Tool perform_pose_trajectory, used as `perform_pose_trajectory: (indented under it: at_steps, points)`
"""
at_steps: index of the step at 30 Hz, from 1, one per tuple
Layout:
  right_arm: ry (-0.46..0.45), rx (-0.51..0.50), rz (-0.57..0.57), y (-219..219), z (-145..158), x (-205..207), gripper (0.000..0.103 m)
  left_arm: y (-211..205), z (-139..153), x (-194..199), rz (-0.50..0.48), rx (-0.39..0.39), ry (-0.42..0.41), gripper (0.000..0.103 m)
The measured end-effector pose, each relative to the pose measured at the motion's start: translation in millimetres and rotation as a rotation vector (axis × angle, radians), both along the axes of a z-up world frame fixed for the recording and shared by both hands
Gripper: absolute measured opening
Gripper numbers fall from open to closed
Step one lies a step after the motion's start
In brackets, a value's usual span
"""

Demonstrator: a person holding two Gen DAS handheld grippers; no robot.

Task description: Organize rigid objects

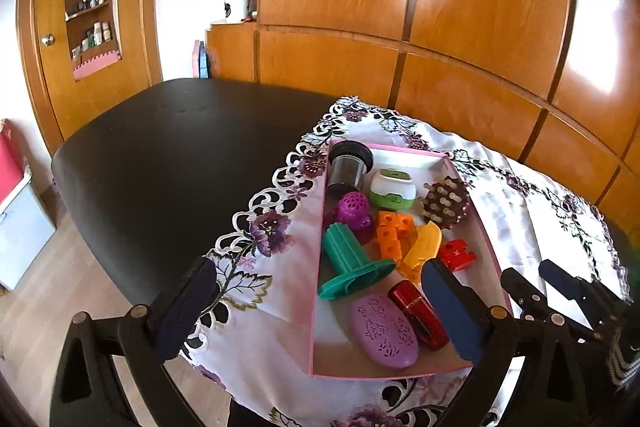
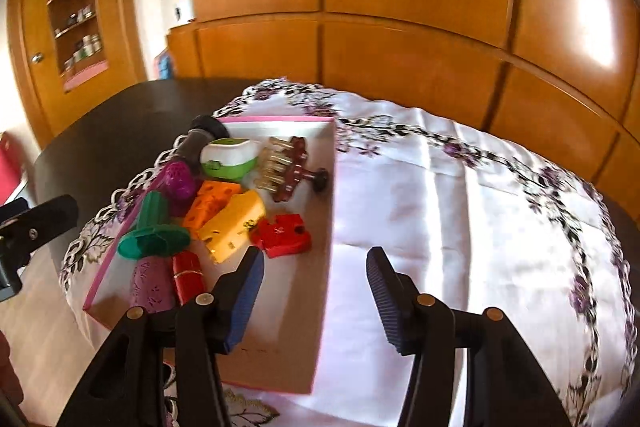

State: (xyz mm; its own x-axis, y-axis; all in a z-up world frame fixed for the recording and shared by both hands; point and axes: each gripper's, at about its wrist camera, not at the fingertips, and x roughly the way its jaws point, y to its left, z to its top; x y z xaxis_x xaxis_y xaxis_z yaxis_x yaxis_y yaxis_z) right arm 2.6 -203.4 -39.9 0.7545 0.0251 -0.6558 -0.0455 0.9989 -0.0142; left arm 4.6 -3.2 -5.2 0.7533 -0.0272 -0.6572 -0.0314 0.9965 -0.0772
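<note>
Inside pink box (image 1: pixel 486 235): crowded toys (image 1: pixel 390 239).

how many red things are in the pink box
2. A red block lies by the box's right wall beside the yellow piece; a red cylinder lies near the front next to the purple oval. Others may be hidden.

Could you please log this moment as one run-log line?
left tool: open, empty | right tool: open, empty | pink box: holds the objects
</note>
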Motion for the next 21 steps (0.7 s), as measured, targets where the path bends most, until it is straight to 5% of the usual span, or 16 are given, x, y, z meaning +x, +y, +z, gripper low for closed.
perform_pose_trajectory:
  at_steps: [5, 21]
  points:
    - [-0.023, 0.002, -0.015, -3, 6, -3, 0.054, -12, 3, -6, 0.022, 0.084, -0.021, 0.103]
    - [-0.039, 0.011, -0.011, -1, 11, -8, 0.054, -20, 10, -18, 0.023, 0.069, -0.058, 0.103]
